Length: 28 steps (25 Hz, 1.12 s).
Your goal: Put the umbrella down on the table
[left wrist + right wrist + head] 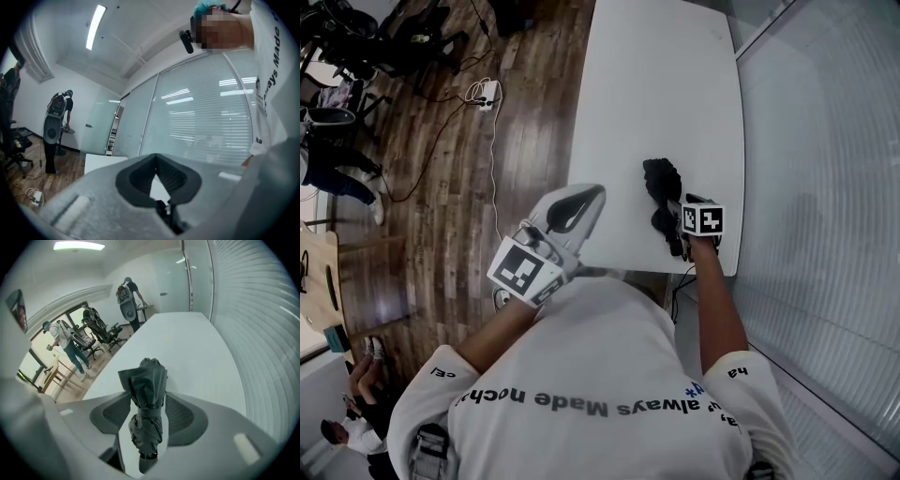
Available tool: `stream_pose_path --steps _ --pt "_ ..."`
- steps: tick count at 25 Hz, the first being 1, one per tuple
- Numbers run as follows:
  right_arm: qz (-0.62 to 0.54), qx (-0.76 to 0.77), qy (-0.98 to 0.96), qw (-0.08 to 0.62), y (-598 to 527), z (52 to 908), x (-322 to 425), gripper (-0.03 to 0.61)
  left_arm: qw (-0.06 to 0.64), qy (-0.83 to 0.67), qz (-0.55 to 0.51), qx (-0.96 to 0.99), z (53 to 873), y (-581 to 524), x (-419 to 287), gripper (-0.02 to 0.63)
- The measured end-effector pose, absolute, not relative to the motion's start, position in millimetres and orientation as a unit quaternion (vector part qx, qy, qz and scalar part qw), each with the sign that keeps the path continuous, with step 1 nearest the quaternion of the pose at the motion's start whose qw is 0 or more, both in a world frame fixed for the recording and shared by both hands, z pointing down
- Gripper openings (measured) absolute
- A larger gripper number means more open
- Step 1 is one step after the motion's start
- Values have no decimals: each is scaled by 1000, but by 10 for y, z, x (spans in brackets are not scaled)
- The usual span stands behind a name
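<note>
A folded black umbrella (pixel 661 180) hangs just above the near right part of the white table (pixel 656 84). My right gripper (pixel 672 221) is shut on the umbrella. In the right gripper view the umbrella (pixel 146 380) stands lengthwise between the two jaws of that gripper (pixel 147 397), strap wrapped round its middle, its fabric end pointing away over the table (pixel 187 343). My left gripper (pixel 598 191) hovers at the table's near left edge. Its tips meet with nothing between them, and in the left gripper view it (pixel 155 157) points level toward a glass wall.
A glass wall with blinds (pixel 825 141) runs along the table's right side. On the wood floor to the left lie a power strip (pixel 487 94) and cables. Office chairs (pixel 101 331) and people (pixel 65 341) stand beyond the table's far left.
</note>
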State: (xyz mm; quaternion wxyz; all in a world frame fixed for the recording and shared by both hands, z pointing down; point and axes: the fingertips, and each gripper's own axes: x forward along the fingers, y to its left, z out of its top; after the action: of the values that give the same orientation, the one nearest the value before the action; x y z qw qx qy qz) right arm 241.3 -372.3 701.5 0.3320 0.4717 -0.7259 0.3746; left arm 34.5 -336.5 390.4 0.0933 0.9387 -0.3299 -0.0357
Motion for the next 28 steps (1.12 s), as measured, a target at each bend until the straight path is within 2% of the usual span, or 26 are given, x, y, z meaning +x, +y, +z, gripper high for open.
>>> stream_pose_path --steps 6,14,21,28 --pt "307 495 -780 229 -3711 6151 2442 182 96 -317 -35 943 3906 -3410 477 3" --pt "159 511 -835 129 -3475 4753 2201 145 87 -305 -36 948 3802 -3411 585 3" --pt "60 509 -856 70 -3253 3836 1993 124 75 -300 -41 950 3632 -3419 681 3" --pt "29 492 -868 57 -3080 3520 1703 101 63 -298 -51 951 3468 -3375 633 3"
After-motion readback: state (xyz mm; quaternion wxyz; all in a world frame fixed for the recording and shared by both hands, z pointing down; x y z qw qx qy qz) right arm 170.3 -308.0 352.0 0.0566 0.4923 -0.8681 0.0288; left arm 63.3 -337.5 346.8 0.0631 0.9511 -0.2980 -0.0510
